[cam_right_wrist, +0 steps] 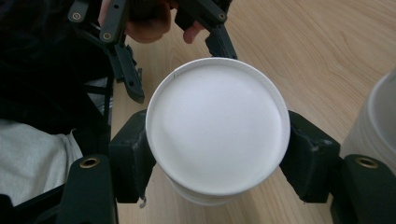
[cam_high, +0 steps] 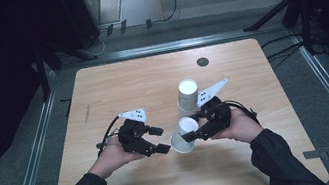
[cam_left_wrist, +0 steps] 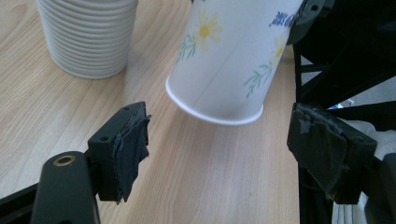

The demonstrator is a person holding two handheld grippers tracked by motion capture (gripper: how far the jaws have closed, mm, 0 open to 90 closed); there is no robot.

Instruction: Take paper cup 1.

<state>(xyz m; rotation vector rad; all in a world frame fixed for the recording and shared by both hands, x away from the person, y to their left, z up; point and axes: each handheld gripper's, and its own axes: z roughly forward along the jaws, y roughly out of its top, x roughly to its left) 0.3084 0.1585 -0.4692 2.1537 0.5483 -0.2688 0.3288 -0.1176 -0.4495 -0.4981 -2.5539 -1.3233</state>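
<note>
A white paper cup [cam_high: 183, 136] with a flower print [cam_left_wrist: 229, 60] hangs tilted just above the table, and my right gripper [cam_high: 191, 135] is shut on it. In the right gripper view its pads press both sides of the cup [cam_right_wrist: 217, 126], whose round white end faces the camera. My left gripper [cam_high: 161, 139] stands open just left of the cup. In its own view the left gripper [cam_left_wrist: 222, 119] has both pads apart from the cup's narrow lower end, which lies ahead of them. A stack of white paper cups [cam_high: 188, 96] [cam_left_wrist: 86, 35] stands upright behind.
The wooden table [cam_high: 126, 88] carries a small black round disc [cam_high: 202, 62] near its far edge. The stack's side [cam_right_wrist: 373, 130] is close on the right in the right gripper view. Metal floor rails and dark stands surround the table.
</note>
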